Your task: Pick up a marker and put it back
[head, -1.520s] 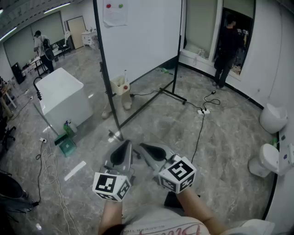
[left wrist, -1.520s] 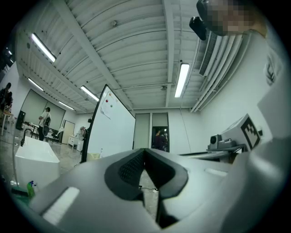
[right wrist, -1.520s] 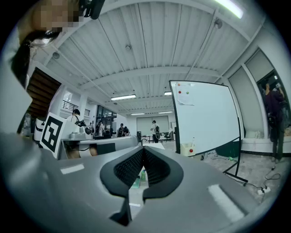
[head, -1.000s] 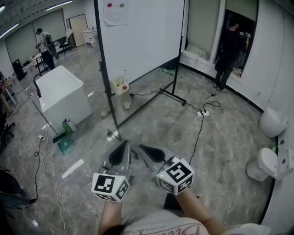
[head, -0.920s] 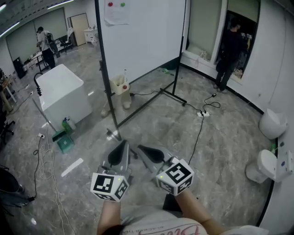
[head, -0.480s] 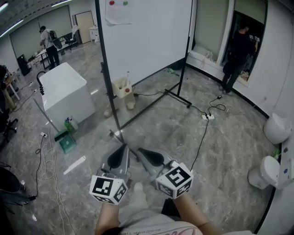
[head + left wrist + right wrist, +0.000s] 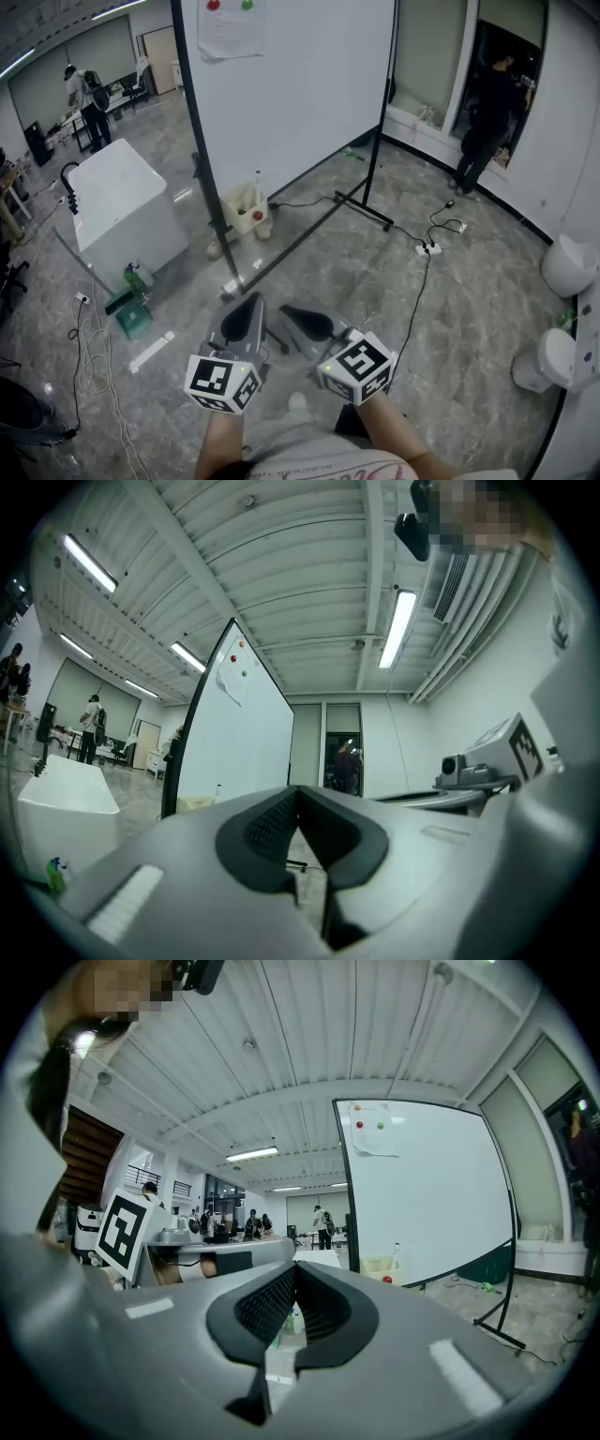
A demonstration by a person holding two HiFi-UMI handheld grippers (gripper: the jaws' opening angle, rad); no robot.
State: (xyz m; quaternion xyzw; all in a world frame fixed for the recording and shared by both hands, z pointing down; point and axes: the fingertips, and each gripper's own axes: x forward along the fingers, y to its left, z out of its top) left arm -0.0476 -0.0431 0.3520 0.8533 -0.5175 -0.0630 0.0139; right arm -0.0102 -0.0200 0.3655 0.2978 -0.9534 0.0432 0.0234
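No marker shows clearly. A pale box [image 7: 242,208] with a thin white stick [image 7: 258,186] standing in it sits on the floor at the foot of the whiteboard [image 7: 291,84]; whether the stick is a marker I cannot tell. My left gripper [image 7: 246,314] and right gripper [image 7: 298,319] hang side by side low in the head view, well short of the board. Both are shut with nothing between the pads. The left gripper view shows its gripper [image 7: 298,791] closed and the whiteboard [image 7: 234,738] ahead. The right gripper [image 7: 293,1271] points toward the whiteboard [image 7: 422,1185] and the box [image 7: 380,1267].
A white cabinet [image 7: 122,211] stands left, with a green spray bottle [image 7: 134,278] and green box [image 7: 136,314] beside it. A cable and power strip [image 7: 427,248] cross the floor right. A person [image 7: 487,112] stands in the doorway. White bins [image 7: 567,262] line the right wall.
The head view has come closer to the whiteboard and box, which now sit larger and lower. Both grippers stay shut and side by side.
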